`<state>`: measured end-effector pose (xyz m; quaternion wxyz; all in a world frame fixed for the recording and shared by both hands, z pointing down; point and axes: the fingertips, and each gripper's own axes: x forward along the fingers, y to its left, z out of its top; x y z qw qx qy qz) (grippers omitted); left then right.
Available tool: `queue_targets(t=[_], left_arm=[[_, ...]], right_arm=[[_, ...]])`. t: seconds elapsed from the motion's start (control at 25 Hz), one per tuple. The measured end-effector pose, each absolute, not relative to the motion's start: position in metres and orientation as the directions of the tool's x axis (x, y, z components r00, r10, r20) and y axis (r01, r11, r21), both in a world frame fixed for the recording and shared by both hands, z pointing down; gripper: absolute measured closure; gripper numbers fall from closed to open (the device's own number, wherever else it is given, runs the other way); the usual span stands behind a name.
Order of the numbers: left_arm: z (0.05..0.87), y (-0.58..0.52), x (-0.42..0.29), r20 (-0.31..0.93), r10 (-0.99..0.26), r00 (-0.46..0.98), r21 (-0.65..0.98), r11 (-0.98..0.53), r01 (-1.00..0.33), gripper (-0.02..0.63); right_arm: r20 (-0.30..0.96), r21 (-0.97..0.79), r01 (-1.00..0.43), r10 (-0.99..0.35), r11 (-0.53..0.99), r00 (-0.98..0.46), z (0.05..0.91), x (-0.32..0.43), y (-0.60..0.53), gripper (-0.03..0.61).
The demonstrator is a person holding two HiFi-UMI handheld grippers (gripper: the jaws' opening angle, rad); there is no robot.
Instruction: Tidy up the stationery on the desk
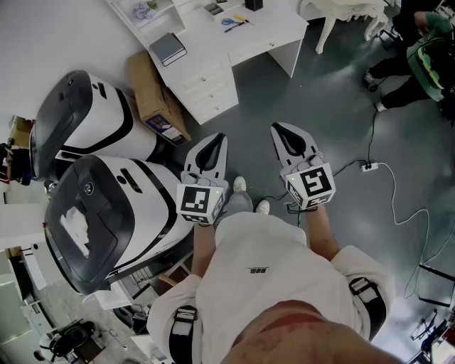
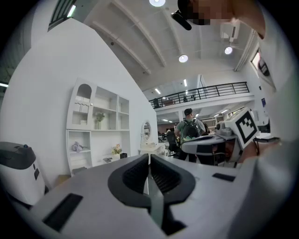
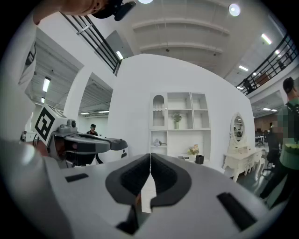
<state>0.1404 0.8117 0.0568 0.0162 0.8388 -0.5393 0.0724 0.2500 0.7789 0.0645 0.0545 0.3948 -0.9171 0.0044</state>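
A white T-shirt [image 1: 270, 263] with a small dark logo is worn; black straps [image 1: 186, 321] are noted on both sleeves. Grey trousers [image 1: 238, 202], white shoes [image 1: 239, 184]. Left tongs [image 1: 218, 137] and right tongs [image 1: 276, 128]: white shells, black pads, marker cubes.

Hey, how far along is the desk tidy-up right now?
Nothing looks done yet. The scissors and a few small items lie loose on the desk, and a book lies on its left part. Nothing is in hand: the left tool and right tool are both shut and empty, held over the floor, apart from the desk. The whole tidy-up is left.
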Motion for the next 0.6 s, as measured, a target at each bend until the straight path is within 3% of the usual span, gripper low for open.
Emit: queue_targets(t=[0.6], left_arm=[[0.076,0.730,0.112,0.140,-0.894,0.425,-0.034,-0.433,-0.901,0.614]], right_arm=[[0.143,0.007,-0.744,-0.737,0.668,-0.660,0.086,0.220,0.695,0.577]])
